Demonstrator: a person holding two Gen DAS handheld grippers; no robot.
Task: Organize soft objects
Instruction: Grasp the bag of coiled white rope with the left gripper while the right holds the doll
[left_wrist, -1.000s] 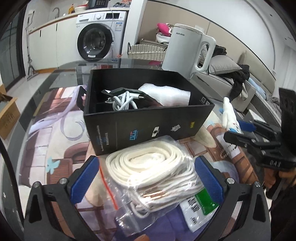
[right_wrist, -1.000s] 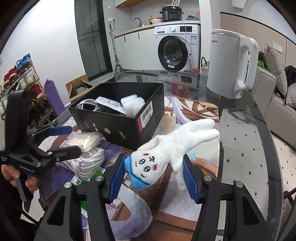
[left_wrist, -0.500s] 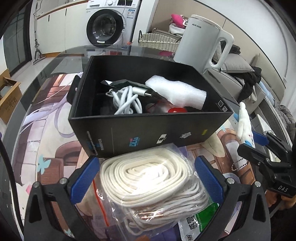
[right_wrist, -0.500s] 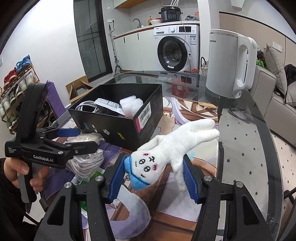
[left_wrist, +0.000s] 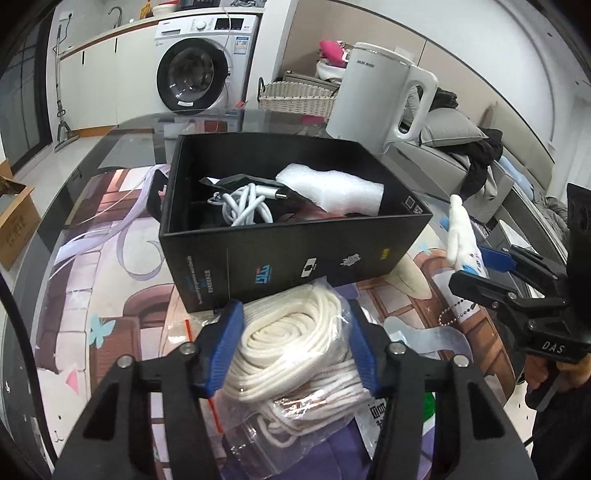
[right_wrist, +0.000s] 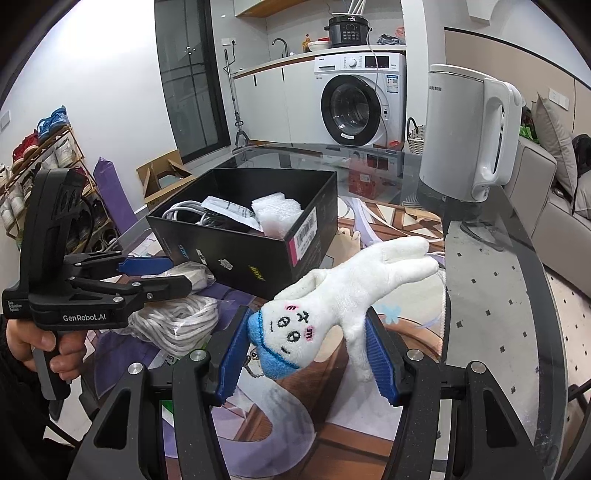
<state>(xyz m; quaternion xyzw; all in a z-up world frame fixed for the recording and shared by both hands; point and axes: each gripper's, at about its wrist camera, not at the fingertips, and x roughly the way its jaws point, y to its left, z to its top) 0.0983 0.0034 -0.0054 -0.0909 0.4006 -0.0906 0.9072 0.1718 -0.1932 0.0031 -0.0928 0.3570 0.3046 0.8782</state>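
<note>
My left gripper (left_wrist: 293, 345) is shut on a clear bag of coiled white rope (left_wrist: 291, 354), just in front of the black box (left_wrist: 295, 258). The box holds white cables (left_wrist: 243, 205) and a white foam sheet (left_wrist: 332, 190). My right gripper (right_wrist: 308, 356) is shut on a white plush toy with a blue cap (right_wrist: 332, 302) and holds it above the table, right of the box (right_wrist: 258, 243). The left gripper (right_wrist: 155, 275) and the rope bag (right_wrist: 177, 321) also show in the right wrist view. The right gripper (left_wrist: 484, 267) and the plush (left_wrist: 460, 232) show in the left wrist view.
A white electric kettle (left_wrist: 380, 99) stands behind the box on the glass table (right_wrist: 491, 306). A printed mat (left_wrist: 92, 280) covers the table. A green and white packet (left_wrist: 388, 413) lies under the rope bag. A sofa (left_wrist: 480, 166) is beyond the table's right edge.
My left gripper's fingers have closed in on the rope bag; they stood wide apart before. The right gripper still holds the plush in the same place.
</note>
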